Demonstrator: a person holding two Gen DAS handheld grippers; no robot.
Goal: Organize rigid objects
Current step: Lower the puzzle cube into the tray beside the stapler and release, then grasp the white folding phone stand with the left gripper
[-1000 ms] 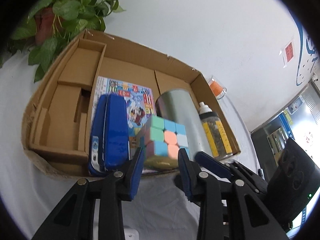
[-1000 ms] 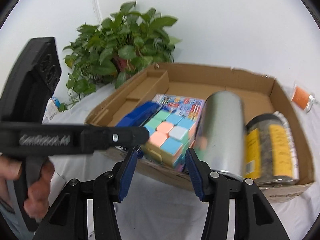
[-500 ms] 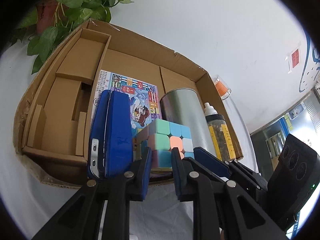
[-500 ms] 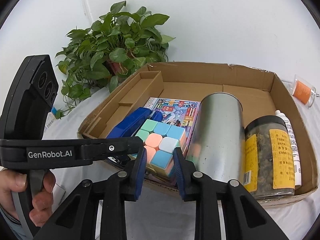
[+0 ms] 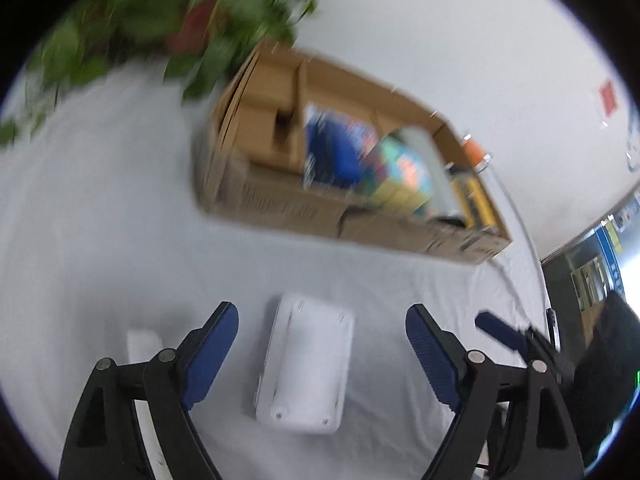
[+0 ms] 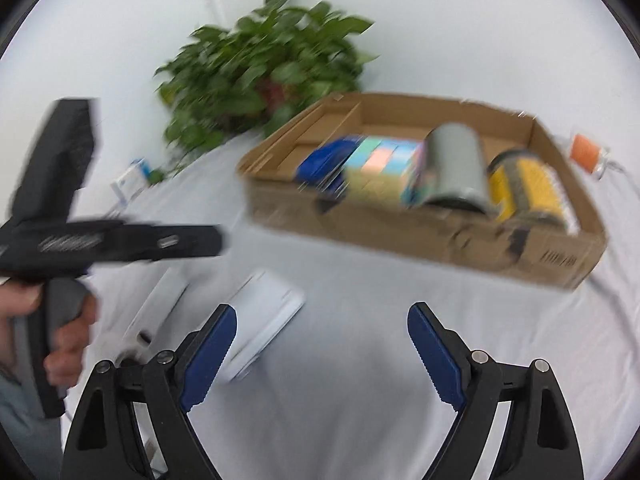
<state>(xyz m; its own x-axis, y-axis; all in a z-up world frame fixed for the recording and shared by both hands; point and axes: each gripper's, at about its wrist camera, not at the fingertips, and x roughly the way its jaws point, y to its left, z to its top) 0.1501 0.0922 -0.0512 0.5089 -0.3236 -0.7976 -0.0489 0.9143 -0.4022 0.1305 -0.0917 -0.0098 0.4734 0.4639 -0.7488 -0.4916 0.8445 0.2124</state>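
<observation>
A cardboard box (image 5: pixel 280 208) (image 6: pixel 440 236) sits on the white table. It holds a blue stapler (image 5: pixel 332 156) (image 6: pixel 320 160), a pastel puzzle cube (image 5: pixel 400 176) (image 6: pixel 380 168), a silver can (image 6: pixel 456 164) and a yellow-labelled jar (image 6: pixel 528 188). A flat white device (image 5: pixel 306 364) (image 6: pixel 260 320) lies on the cloth, between and just beyond my left gripper's fingers. My left gripper (image 5: pixel 322 340) is open and empty above it. My right gripper (image 6: pixel 322 344) is open and empty, with the device at its left finger. Both views are motion-blurred.
A potted green plant (image 6: pixel 264 76) (image 5: pixel 160 20) stands behind the box on the left. A second white object (image 6: pixel 156 312) (image 5: pixel 140 344) lies left of the device. An orange-capped item (image 6: pixel 584 152) sits right of the box. The left gripper body (image 6: pixel 80 236) shows in the right view.
Both grippers pulled back from the box and opened wide from nearly closed. The cube stays in the box. The white device has come into view beneath them.
</observation>
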